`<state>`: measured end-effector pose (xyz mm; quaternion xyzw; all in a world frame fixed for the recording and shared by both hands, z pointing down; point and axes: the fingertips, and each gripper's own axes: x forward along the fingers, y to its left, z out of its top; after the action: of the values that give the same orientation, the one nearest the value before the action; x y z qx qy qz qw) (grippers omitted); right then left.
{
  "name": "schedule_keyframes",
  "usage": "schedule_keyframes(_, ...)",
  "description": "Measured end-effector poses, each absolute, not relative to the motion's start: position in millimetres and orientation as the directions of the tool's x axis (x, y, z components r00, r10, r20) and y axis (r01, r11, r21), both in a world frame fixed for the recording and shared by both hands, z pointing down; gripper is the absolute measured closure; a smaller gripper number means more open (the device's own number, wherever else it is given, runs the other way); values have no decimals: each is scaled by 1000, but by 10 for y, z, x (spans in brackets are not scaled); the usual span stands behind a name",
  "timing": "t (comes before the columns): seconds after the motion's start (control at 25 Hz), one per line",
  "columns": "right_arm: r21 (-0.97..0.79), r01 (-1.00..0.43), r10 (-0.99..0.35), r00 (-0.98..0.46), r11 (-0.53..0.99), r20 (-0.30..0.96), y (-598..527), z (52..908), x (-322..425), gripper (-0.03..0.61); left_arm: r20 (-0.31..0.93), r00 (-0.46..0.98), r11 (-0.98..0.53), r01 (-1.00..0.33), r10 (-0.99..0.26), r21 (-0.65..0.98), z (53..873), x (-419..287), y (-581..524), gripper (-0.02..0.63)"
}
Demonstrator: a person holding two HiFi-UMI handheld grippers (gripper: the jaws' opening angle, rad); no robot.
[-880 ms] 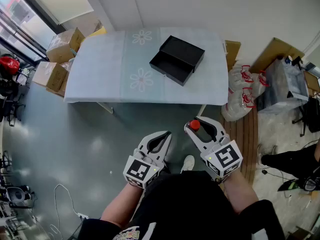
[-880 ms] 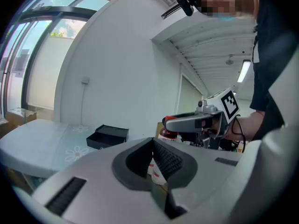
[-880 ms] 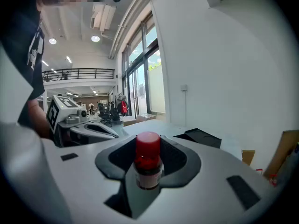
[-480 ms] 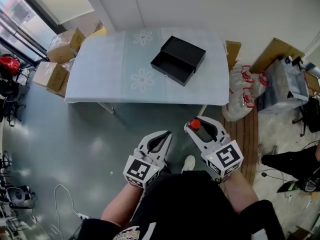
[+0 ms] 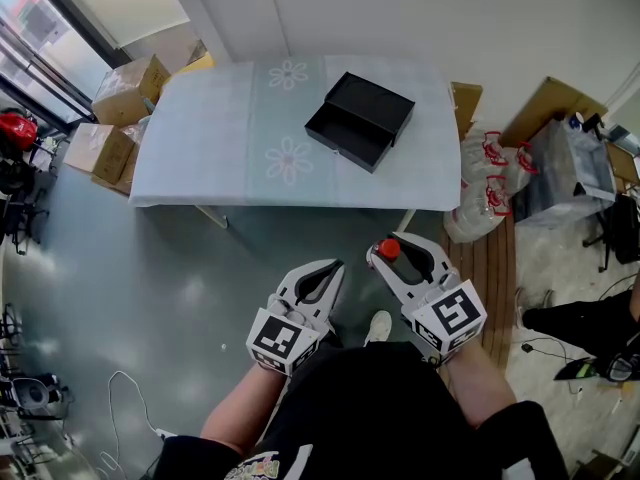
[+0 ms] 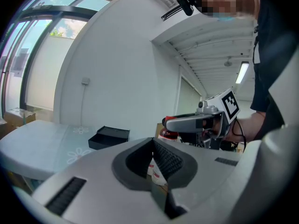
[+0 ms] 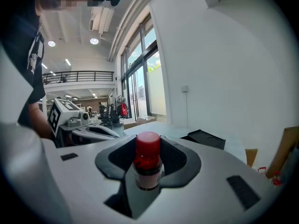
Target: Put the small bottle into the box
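By the white wall point(image 5: 400, 8), a flowered table point(image 5: 200, 138) bears a box point(image 5: 360, 120).

Rectangular table under a pale blue-and-white cloth point(image 5: 200, 138), upper centre of the head view; two white daisy prints on the cloth point(image 5: 289, 160). Brown cardboard boxes stacked against the table's left end point(image 5: 130, 86), another just below them point(image 5: 100, 153). Glossy grey floor point(image 5: 150, 288) fills the left and middle. White plastic bags with red print point(image 5: 482, 183) beside the table's right end, resting on a strip of wooden planks point(image 5: 497, 268). Flat brown cardboard sheet point(image 5: 545, 103) upper right, clear plastic-wrapped bundle point(image 5: 570, 168) below it. Thin white cable point(image 5: 115, 408) loops lower left. Red rounded object point(image 5: 15, 128) at left edge, identity unclear. Someone's black-clad leg point(image 5: 580, 318) at right edge.
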<state>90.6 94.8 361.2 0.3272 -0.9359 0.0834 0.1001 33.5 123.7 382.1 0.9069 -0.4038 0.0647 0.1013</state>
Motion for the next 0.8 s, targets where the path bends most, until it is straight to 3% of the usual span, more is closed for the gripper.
schedule_keyframes(0.8,-100,-617,-579,-774,780,257,861,3632,168,420,204,670,-657,-741,-714,137,3805,-336,1155,606)
